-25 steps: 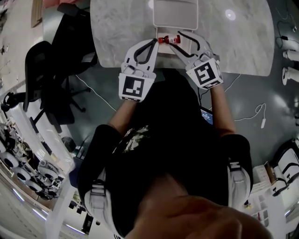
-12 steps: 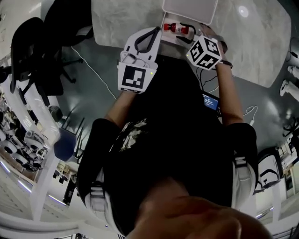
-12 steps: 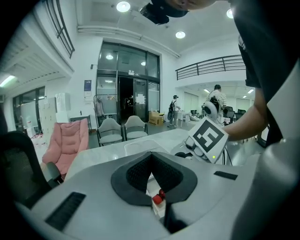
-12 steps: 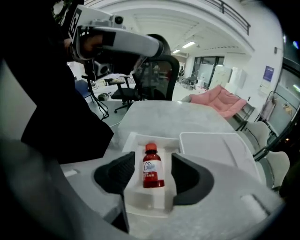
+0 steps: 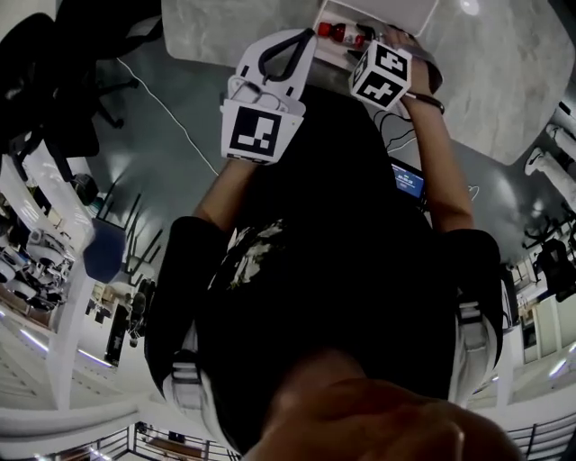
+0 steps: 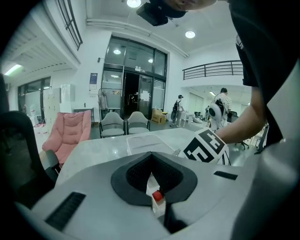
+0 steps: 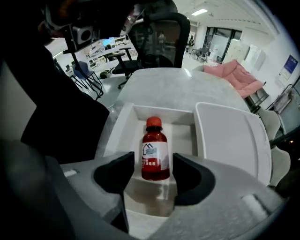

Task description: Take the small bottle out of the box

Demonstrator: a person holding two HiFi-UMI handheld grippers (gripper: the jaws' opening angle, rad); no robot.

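Reaching in: right gripper (image 7: 152, 174), jaws just opened wide, flanks the small bottle (image 7: 155, 152) in the box (image 7: 123, 126) without touching it. Next, lower and clamp. Left gripper (image 6: 152, 180) has its jaws together, empty.

head view: above the person (image 5: 342, 270), facing steeply down past the torso to the table (image 5: 207, 27) edge; far | left gripper view: low, near-level across the tabletop; close | right gripper view: steeply down, close over the box (image 7: 161, 111); all three share the small bottle (image 7: 154, 152)
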